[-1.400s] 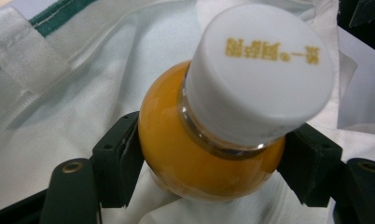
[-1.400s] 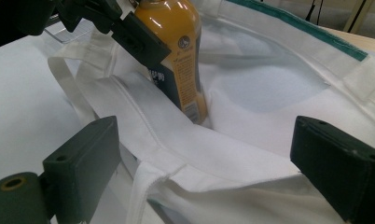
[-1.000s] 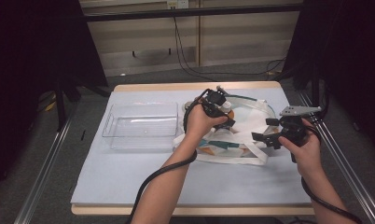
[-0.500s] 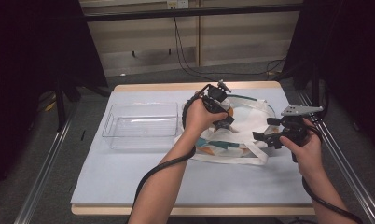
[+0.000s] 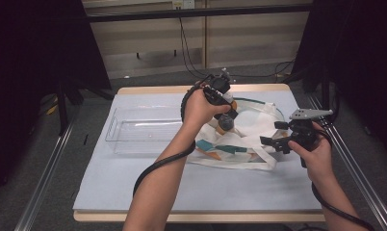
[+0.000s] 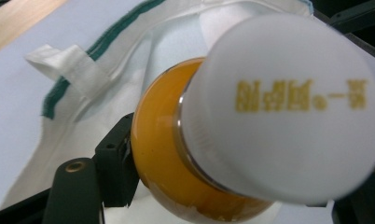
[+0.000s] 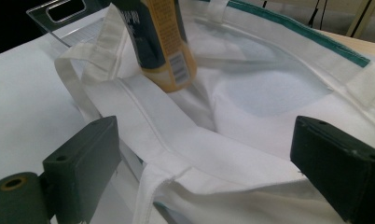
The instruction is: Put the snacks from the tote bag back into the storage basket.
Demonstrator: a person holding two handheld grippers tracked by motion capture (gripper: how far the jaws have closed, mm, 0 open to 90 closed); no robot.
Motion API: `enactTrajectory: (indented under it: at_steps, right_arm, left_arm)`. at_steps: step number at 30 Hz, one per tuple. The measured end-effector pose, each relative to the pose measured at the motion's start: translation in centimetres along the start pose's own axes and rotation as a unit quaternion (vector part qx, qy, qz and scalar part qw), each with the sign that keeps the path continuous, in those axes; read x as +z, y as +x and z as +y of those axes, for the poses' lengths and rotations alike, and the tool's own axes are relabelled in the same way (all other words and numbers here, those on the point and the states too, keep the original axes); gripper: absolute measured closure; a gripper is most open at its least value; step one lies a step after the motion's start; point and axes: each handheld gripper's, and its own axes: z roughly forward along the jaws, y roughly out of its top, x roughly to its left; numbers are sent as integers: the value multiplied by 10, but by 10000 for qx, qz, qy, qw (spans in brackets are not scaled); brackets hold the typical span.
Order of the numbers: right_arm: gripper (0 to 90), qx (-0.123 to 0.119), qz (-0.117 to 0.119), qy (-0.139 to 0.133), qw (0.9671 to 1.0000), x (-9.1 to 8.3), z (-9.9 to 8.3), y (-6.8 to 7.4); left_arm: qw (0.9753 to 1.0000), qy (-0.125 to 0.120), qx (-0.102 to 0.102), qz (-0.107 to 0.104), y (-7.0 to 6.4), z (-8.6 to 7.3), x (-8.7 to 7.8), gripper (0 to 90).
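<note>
My left gripper [image 5: 224, 115] is shut on an orange bottle [image 5: 225, 126] with a white cap [image 6: 288, 107] and holds it, base down, over the mouth of a white tote bag [image 5: 251, 144] with a green-trimmed rim. In the left gripper view the bottle's orange body [image 6: 160, 154] sits between the black jaws. My right gripper [image 5: 274, 140] stands open at the bag's right side. Its jaws straddle the bag's near rim and strap [image 7: 176, 172] without closing on it. The right gripper view has the labelled bottle [image 7: 169, 42] hanging into the bag's opening.
A clear plastic tray [image 5: 143, 130] lies left of the bag on the pale blue table cover [image 5: 134, 187]; its handle end [image 7: 69, 11] is seen beyond the bag. Metal rails run along both sides of the table. Cables trail from both grippers.
My left gripper has risen a little with the bottle held over the bag. The right gripper has stayed where it was, still open.
</note>
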Motion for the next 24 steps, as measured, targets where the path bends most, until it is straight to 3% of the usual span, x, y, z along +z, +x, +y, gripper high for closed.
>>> enactTrajectory:
  at_steps: [13, 24]
  right_arm:
    - [83, -61, 87, 15, 9999, 2, 2, 6]
    - [83, -62, 125, -12, 9999, 0, 4, 7]
  left_arm:
    - [9999, 77, -64, 50, 4, 5, -44, 303]
    - [9995, 271, -124, 113, 9, 6, -67, 303]
